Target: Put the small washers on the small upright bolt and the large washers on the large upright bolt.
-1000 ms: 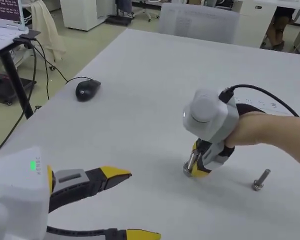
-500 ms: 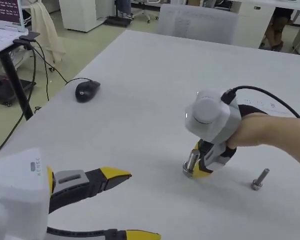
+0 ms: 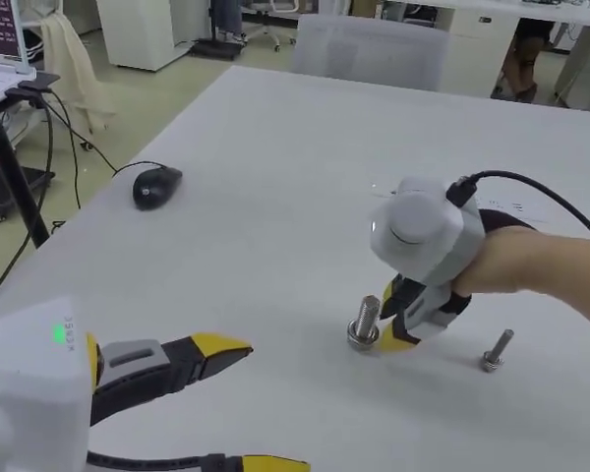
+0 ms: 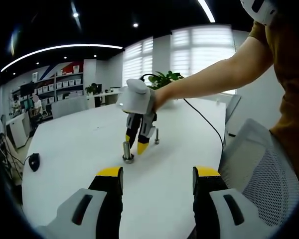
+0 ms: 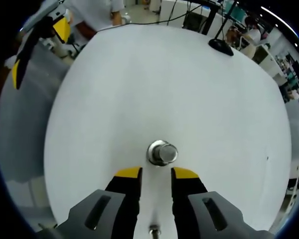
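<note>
The large upright bolt (image 3: 364, 323) stands on the white table (image 3: 275, 197), with a wider silver ring at its foot; I cannot tell whether that ring is a washer or the bolt's head. My right gripper (image 3: 405, 332) points down just right of it, open by a narrow gap and holding nothing. From above, the large bolt (image 5: 162, 152) sits just beyond the right gripper (image 5: 157, 174). The small bolt (image 3: 494, 351) stands further right. My left gripper (image 3: 261, 405) is open and empty at the near left. The left gripper (image 4: 158, 174) faces the large bolt (image 4: 127, 152) and the small bolt (image 4: 157, 137).
A black mouse (image 3: 157, 185) with its cable lies at the table's left edge. A grey chair (image 3: 369, 51) stands at the far side, and another mesh chair (image 4: 259, 159) is beside the table. A black cable (image 3: 531, 187) trails from the right gripper.
My right gripper has drawn back a little to the right of the large bolt, which now stands free of its fingers. The left gripper has stayed put; the head camera shifted.
</note>
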A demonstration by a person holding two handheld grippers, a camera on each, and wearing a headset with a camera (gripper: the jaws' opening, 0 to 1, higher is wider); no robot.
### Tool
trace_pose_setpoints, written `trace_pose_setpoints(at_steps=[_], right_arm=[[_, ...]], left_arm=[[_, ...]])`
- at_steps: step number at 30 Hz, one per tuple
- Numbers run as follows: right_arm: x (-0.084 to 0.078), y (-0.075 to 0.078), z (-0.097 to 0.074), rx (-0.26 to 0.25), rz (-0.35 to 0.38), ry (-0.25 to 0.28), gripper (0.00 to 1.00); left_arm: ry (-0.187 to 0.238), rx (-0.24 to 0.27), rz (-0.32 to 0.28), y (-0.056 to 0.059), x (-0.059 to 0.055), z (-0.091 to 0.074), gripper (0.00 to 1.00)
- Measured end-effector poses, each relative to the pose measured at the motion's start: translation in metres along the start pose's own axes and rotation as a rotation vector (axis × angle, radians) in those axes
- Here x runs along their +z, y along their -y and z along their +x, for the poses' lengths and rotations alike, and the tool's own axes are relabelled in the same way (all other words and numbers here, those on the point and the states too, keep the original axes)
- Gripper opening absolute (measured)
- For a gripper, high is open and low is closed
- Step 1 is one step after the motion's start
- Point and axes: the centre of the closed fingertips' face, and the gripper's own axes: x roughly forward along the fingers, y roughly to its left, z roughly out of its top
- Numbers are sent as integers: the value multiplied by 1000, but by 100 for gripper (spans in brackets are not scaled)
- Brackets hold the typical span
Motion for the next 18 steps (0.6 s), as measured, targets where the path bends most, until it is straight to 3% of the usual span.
trace_pose_setpoints(at_steps=[18], right_arm=[[8, -22, -31, -74, 74, 134, 24]], left_arm=[[-3, -55, 40, 11, 13, 7, 55]])
